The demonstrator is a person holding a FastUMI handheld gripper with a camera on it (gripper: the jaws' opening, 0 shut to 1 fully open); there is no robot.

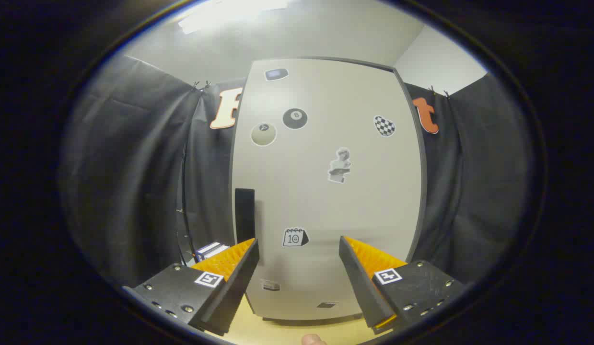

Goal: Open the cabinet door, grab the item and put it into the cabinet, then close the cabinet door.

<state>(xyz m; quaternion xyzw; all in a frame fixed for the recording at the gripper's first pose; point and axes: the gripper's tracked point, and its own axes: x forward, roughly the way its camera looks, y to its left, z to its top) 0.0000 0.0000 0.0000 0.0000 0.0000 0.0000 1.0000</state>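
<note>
A pale cabinet door (325, 191) stands shut straight ahead, covered with several stickers. Its dark vertical handle (244, 215) is on the door's left edge, just above my left fingertip. My gripper (299, 247) is open, with nothing between its fingers, pointing at the lower part of the door a short way off. A small box-like item (211, 249) with blue and white sides lies to the left of the cabinet, partly hidden behind my left finger.
The cabinet stands on a light wooden tabletop (277, 330). Black cloth walls (133, 167) close in on both sides. A fingertip of a person's hand (312, 339) shows just below, between the fingers.
</note>
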